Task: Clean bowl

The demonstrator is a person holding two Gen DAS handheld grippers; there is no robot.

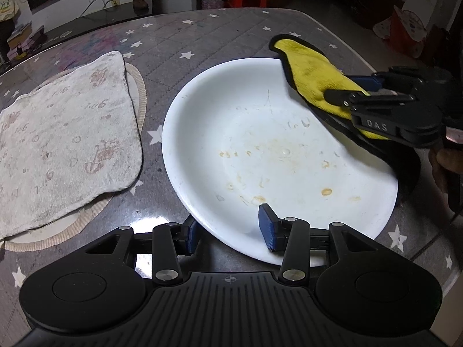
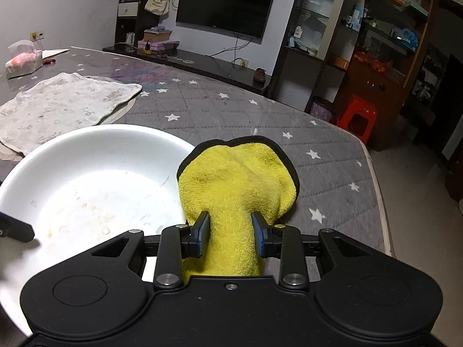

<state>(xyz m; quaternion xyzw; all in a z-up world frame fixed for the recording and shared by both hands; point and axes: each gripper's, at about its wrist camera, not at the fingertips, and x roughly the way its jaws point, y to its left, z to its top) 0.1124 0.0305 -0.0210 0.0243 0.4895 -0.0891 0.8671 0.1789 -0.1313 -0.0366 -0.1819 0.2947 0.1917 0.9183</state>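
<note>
Right gripper pinching the yellow cloth over the far rim of the white bowl on the star-print table — left gripper fingers spread, straddling the near rim, one inside, one outside — brown stains across the bowl bottom.

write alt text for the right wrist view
The right tongs grip a fluffy yellow microfibre cloth with black edging that drapes over the near rim of a wide white plastic bowl marked with orange-brown stains. Both sit on a grey star-patterned table cover, with a pale printed towel lying beyond the bowl.
</note>
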